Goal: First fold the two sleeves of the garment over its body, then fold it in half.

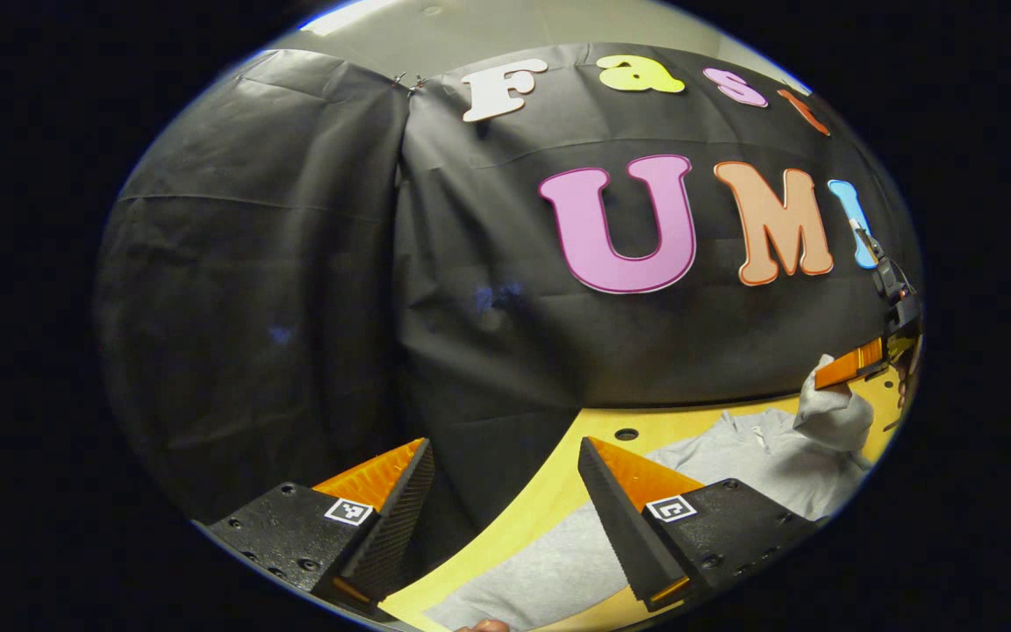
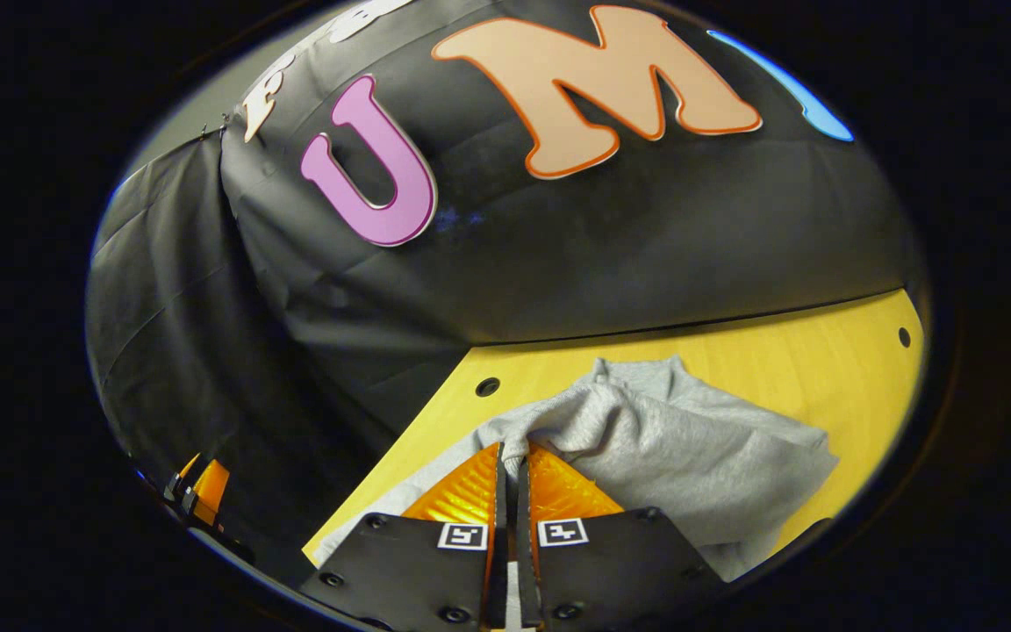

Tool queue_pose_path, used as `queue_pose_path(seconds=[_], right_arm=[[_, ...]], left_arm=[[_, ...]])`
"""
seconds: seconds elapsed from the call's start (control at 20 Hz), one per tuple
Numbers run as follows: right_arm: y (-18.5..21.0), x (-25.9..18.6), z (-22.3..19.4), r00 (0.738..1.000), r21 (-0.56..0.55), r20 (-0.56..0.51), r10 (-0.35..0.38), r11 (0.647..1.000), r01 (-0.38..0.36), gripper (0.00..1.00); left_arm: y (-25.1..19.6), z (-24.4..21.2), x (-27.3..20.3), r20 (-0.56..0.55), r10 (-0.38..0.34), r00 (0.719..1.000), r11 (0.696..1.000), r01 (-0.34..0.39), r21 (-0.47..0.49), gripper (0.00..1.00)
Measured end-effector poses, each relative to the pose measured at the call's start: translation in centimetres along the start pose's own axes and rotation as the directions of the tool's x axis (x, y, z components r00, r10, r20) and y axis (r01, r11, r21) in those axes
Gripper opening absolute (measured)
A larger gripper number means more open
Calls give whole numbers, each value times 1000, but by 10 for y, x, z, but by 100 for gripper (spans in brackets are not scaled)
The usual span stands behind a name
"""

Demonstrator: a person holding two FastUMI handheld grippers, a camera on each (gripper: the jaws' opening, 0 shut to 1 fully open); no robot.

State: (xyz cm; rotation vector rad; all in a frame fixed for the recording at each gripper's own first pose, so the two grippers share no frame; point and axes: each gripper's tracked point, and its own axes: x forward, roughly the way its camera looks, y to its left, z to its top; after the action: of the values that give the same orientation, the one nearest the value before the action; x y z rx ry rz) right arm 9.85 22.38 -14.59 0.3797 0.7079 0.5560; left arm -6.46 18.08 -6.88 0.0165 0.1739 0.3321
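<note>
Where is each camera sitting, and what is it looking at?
Left gripper view: rides on the left gripper, jaws apart, facing the black cloth wall over the table's edge and grey garment; a fingertip peeks in below.
Right gripper view: rides on the right gripper, pinching the garment, looking across the table.
Both share garment, table, wall; the left view catches the right gripper lifting cloth.

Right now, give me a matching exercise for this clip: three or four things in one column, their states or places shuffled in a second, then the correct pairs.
Things:
1. left gripper
2. right gripper
3. grey garment
4. table

States or places:
A. lies partly bunched on the table
B. open, holding nothing
C. yellow wood with round holes
D. shut on a fold of grey cloth

Pairs: 1-B, 2-D, 3-A, 4-C
</note>
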Motion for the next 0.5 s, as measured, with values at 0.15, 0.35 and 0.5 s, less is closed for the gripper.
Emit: queue_pose_path(seconds=[0.15,0.35,0.5], right_arm=[[15,32,-26,998,-12,-69,13,1000,-14,6],[17,72,-78,983,-33,-181,-40,999,34,7],[14,92,-100,973,-28,-227,-48,999,43,6]], left_arm=[[25,-10,-7,-18,45,999,999,-45,-1,96],[54,-25,-15,-51,103,993,995,-103,3,97],[67,-38,-22,-77,124,989,992,-125,-17,96]])
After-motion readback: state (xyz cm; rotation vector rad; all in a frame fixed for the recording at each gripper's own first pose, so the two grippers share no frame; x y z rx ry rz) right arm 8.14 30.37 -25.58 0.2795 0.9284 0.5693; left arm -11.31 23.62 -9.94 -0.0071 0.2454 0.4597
